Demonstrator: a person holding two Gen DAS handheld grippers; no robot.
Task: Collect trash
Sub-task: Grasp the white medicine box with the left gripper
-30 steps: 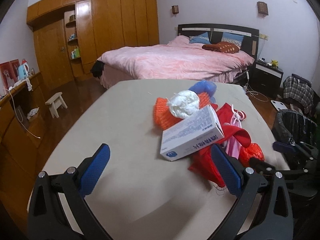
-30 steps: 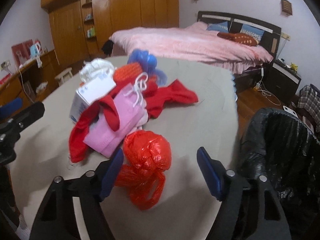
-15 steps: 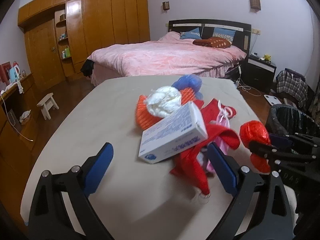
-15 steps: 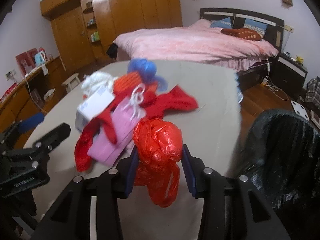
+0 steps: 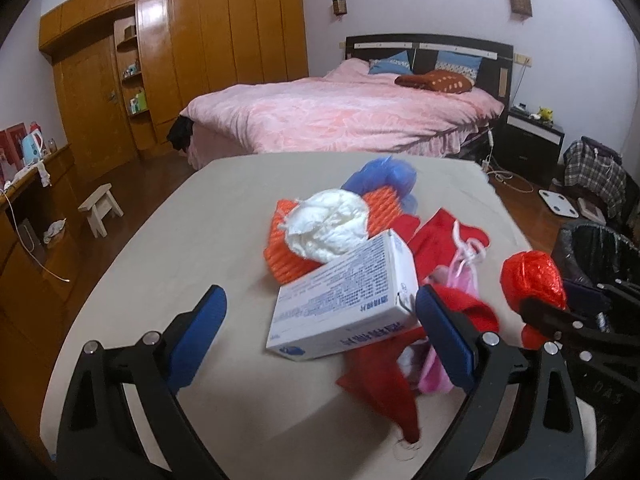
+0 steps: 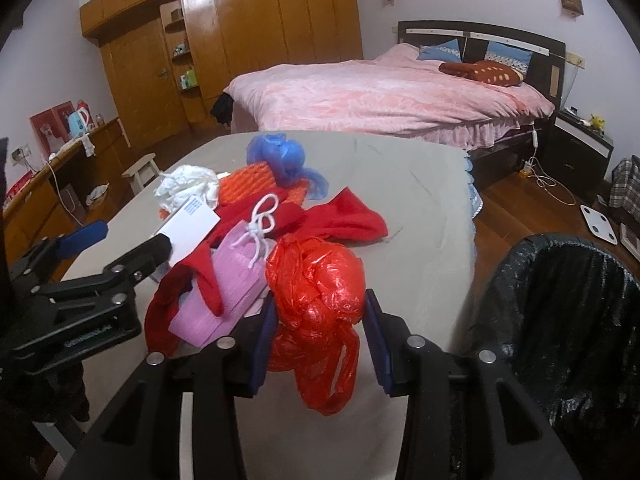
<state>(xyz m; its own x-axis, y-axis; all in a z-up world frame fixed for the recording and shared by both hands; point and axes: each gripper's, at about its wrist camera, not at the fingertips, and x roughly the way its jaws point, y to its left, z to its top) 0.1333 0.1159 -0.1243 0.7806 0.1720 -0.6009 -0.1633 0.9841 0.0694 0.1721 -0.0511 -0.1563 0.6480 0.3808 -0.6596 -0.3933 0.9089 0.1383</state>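
My right gripper [image 6: 319,308] is shut on a crumpled red plastic bag [image 6: 316,284], held just above the beige table [image 6: 420,216]; its tail hangs below the pads. The left wrist view shows the same red bag [image 5: 532,276] at the right. My left gripper [image 5: 320,306] stands open low over the table, around the near end of a white printed box [image 5: 344,300] without touching it. The box leans on a trash pile: a white wad [image 5: 328,228], orange mesh [image 5: 284,260], a blue bag [image 5: 384,176], red cloth [image 5: 380,380] and a pink bag [image 6: 228,292].
A bin lined with a black bag [image 6: 568,320] stands on the floor off the table's right edge. Beyond the table are a pink bed [image 6: 380,92], a wooden wardrobe [image 6: 260,32] and a small stool [image 5: 100,204]. A white scale [image 6: 600,220] lies on the floor.
My right gripper closed on the red bag and raised it a little off the table. My left gripper slid forward and right, so the white box now lies between its fingers.
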